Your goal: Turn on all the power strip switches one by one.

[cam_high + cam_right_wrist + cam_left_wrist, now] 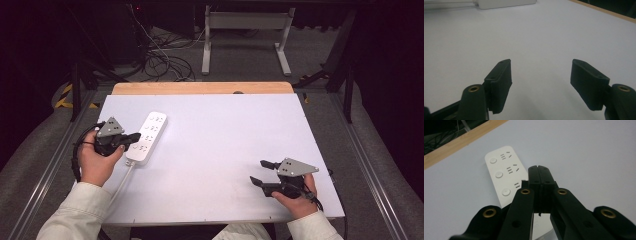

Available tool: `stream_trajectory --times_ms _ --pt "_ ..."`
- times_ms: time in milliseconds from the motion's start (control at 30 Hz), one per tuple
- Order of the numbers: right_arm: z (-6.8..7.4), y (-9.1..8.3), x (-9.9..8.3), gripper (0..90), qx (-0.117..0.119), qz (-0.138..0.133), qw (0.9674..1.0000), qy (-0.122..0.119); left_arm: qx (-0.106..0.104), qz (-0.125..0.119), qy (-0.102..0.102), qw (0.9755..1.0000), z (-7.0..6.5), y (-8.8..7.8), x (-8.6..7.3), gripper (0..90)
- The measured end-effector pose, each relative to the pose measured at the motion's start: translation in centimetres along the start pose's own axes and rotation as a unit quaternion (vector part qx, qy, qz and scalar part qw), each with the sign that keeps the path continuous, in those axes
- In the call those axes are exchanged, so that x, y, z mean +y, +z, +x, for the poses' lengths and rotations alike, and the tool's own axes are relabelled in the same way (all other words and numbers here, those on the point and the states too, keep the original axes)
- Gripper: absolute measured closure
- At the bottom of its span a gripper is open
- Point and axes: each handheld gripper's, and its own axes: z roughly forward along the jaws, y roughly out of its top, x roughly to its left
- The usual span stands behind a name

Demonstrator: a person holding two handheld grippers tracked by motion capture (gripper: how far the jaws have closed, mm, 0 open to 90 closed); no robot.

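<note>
Two grippers: left gripper [134, 136] jaws pressed together over the power strip [148, 136], right gripper [262, 171] spread wide, empty.

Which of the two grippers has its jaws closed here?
The left gripper, over the near end of the white power strip: its jaws are pressed together with nothing between them. The right gripper has its jaws spread wide above the bare table.

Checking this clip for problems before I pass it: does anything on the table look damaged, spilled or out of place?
Nothing stands out. The white power strip lies flat and intact on the table, angled, beside the shut left gripper. The right gripper is open over bare tabletop.
</note>
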Motion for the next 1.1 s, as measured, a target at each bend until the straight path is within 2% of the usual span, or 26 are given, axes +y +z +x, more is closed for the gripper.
stream_trajectory --times_ms 67,100,133,400,500,567,767,900,1100 --pt "0.0 0.0 0.0 34.1 0.001 0.0 1.0 0.0 -0.002 0.001 -0.008 1.0 0.3 0.2 -0.2 90.0" --pt "0.0 0.0 0.0 34.2 0.0 0.0 1.0 0.0 -0.012 0.0 -0.024 0.9996 0.7 0.5 -0.5 90.0" --pt "0.0 0.0 0.0 34.1 0.001 0.0 1.0 0.0 -0.014 -0.001 -0.031 0.9994 0.9 0.7 -0.7 90.0" --pt "0.0 0.1 0.0 34.1 0.002 0.002 1.0 0.001 -0.009 0.016 -0.066 0.9977 2.6 1.8 -2.6 90.0" --pt "0.0 0.1 0.0 34.0 0.003 0.002 1.0 0.002 -0.007 0.022 -0.065 0.9976 2.9 2.1 -3.3 90.0" --pt "0.0 0.1 -0.1 33.8 0.003 0.003 1.0 0.002 -0.004 0.026 -0.071 0.9971 3.0 2.3 -3.7 90.0" --pt "0.0 0.3 -0.1 33.4 0.006 0.009 0.9999 0.003 -0.009 0.02 -0.082 0.9964 3.5 2.6 -4.5 90.0" --pt "0.0 0.3 -0.2 33.3 0.006 0.009 0.9999 0.003 -0.016 0.012 -0.077 0.9969 3.3 2.8 -4.6 90.0" --pt "0.0 0.4 -0.2 33.1 0.009 0.012 0.9999 0.004 -0.016 0.021 -0.07 0.9972 3.2 3.3 -4.7 90.0"
